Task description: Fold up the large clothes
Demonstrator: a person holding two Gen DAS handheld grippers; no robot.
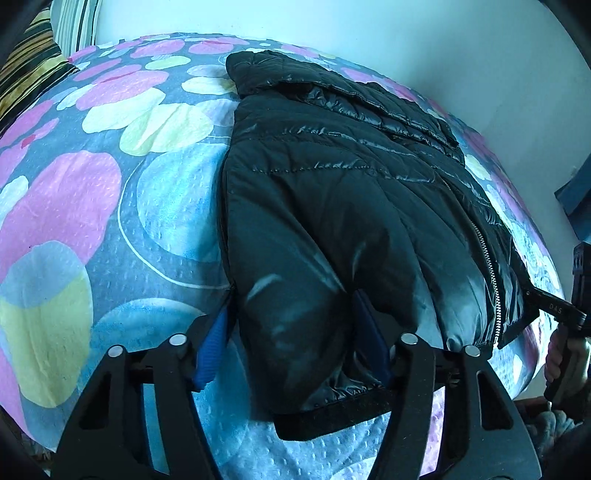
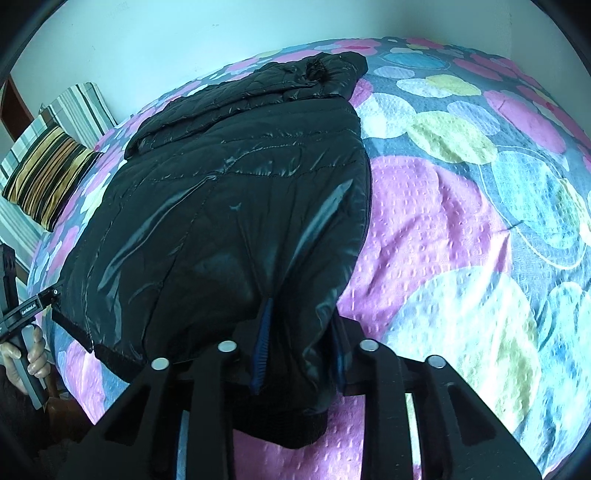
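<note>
A shiny black puffer jacket [image 1: 332, 177] lies on the bed, hood at the far end, hem toward me. It also shows in the right wrist view [image 2: 229, 206]. My left gripper [image 1: 291, 332] has its blue pads around the hem's left corner, with bunched fabric between them. My right gripper [image 2: 299, 343] is shut on the hem's right corner. The right gripper [image 1: 561, 314] shows at the right edge of the left wrist view, the left gripper [image 2: 29, 306] at the left edge of the right wrist view.
The bedspread [image 1: 110, 184] is grey with pink, blue and yellow circles. Striped pillows [image 2: 48, 177] lie at the head of the bed against a pale wall [image 1: 332, 22]. The bed's near edge is just below both grippers.
</note>
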